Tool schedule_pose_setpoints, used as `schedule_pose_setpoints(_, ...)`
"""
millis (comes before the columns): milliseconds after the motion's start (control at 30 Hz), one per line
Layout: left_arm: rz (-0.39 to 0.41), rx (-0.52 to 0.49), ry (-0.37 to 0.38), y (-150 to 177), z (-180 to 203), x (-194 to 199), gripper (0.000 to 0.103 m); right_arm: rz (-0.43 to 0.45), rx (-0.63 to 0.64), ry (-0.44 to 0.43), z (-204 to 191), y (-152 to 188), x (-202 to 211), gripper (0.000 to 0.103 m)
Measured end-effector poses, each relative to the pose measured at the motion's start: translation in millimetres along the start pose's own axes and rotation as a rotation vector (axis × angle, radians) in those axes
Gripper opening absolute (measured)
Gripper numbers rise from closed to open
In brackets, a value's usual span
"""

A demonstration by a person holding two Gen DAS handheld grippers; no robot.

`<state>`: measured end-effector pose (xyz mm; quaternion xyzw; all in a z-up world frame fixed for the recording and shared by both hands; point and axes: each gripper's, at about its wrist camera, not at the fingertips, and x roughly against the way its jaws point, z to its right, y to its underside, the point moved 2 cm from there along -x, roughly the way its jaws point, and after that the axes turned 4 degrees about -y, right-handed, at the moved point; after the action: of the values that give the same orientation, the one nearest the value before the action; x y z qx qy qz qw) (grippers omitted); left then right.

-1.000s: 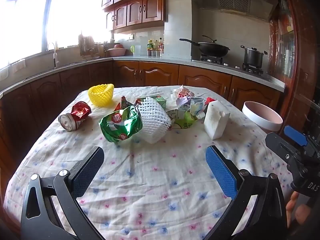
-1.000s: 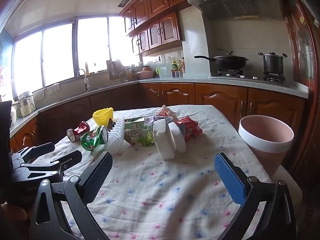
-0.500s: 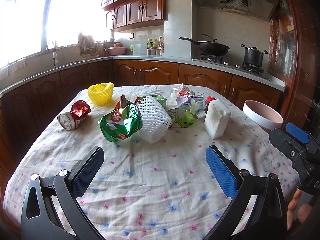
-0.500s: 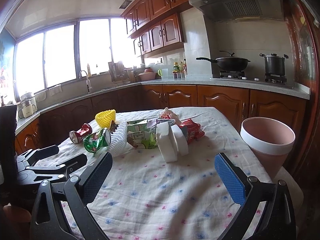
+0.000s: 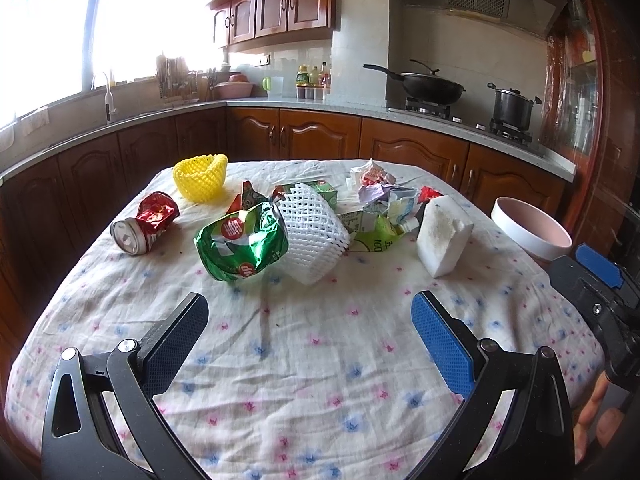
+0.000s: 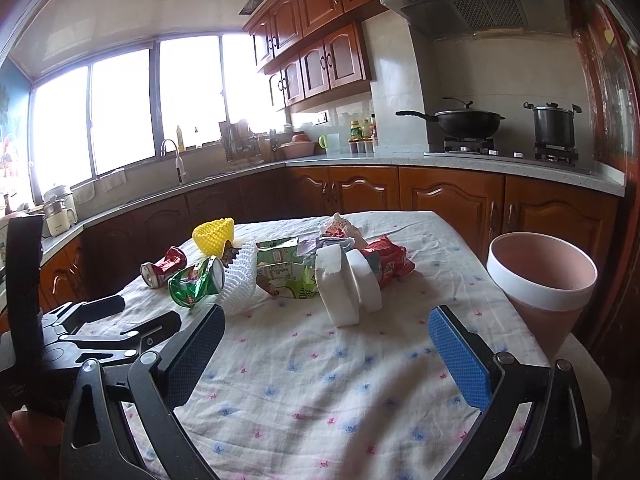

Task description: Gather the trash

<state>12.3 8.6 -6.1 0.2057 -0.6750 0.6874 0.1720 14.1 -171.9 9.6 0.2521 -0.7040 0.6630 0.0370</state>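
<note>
Compared with a second ago, the left wrist view sits slightly higher and the litter looks marginally farther off; the right gripper at its right edge has slid a little further right and down. In the right wrist view the pile has drifted rightward and the kitchen window fills more of the frame. Nothing on the worktop has shifted.

The left gripper hovers over the near, bare part of the flowered cloth with its jaws spread wide and nothing between them. The right gripper hangs likewise, jaws wide apart and empty.

The trash lies across the far half of the worktop, well ahead of both pairs of jaws. From the left view: a crushed red can at far left, a yellow foam net behind it, a crumpled green can touching a white foam net, then a heap of cartons and wrappers, and a white foam block at the right. The green can and white net are nearest the left jaws; the foam block stands nearest the right jaws, straight ahead. A pink bin stands just beside the worktop's right edge, right of the right jaws.
</note>
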Motion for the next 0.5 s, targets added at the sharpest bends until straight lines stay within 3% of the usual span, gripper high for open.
schedule_pose_setpoints(100,-0.013,-0.003,0.0,-6.3,0.4,-5.9,0.102,-0.007,-0.015,-0.013,0.9,-4.0,-2.7,0.098)
schedule_pose_setpoints(233,-0.015,-0.011,0.003,-16.5,1.2,-13.3,0.1,-0.015,-0.019,-0.016,4.8,-10.0,-10.7,0.084)
schedule_pose_setpoints(500,-0.057,-0.021,0.051,-36.0,8.4,-39.2,0.09,-0.05,-0.068,-0.038,17.4,-23.5,-34.8,0.064)
